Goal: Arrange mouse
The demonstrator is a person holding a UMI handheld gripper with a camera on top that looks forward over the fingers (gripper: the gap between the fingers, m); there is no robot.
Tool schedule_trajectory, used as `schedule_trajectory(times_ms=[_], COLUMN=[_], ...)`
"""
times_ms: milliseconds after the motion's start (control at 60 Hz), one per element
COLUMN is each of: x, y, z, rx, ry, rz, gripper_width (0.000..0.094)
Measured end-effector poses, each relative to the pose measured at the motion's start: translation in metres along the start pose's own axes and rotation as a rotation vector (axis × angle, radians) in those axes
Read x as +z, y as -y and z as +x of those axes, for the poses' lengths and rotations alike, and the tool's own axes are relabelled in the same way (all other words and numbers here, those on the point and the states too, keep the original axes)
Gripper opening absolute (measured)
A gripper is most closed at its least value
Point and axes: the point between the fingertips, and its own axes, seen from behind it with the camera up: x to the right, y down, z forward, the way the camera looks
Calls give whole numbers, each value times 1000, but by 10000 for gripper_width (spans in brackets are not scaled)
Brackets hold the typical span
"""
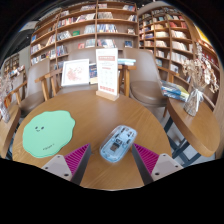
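Note:
A translucent pale-blue and grey mouse (117,143) lies on the round wooden table (90,115), between and just ahead of my fingertips. My gripper (112,157) is open; the magenta pads (76,156) stand apart on either side of the mouse, with a gap at each side. A light green cloud-shaped mouse mat (48,132) lies on the table to the left of the mouse, beyond my left finger.
Upright display cards (107,75) and a picture card (75,71) stand at the table's far edge. Chairs (148,85) ring the table. Bookshelves (95,25) fill the background. Another table with books (195,100) is to the right.

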Motion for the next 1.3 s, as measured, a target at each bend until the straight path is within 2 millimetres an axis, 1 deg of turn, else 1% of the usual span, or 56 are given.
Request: schedule_trajectory(times_ms=[283, 450, 517, 567, 583, 600, 617, 650, 717, 783, 817, 867, 933, 1000, 1050, 1100, 1167, 1183, 1250, 1300], x=[41, 54, 56, 58, 58, 59, 60, 61, 61, 50, 41, 22, -3, -24, -34, -36, -33, -28, -14, -2], y=[31, 41, 43, 44, 45, 45, 46, 46, 46, 54, 63, 83, 110, 131, 138, 139, 132, 131, 114, 97], z=[-6, -9, -8, -6, -4, -3, -3, -4, -5, -13, -19, -29, -50, -83, -112, -138, -170, -179, -206, -221], rx=[-29, -48, -46, -43, -44, -46, -48, -42, -52, -29, -18, -19, -57, -70, -70, -87, -98, -102, -112, -113], ry=[38, 58, 57, 48, 43, 39, 37, 41, 44, 68, 86, 102, 118, 155, 199, 229, 238, 241, 265, 270], rz=[-21, -25, -30, -30, -30, -28, -26, -27, -43, -38, -23, 20, 73, 113, 124, 124, 115, 109, 75, 35], gripper_width=[835, 782, 729, 664, 626, 568, 473, 470, 435, 422, 422, 422, 422, 422, 421, 420, 421, 419, 413, 413])
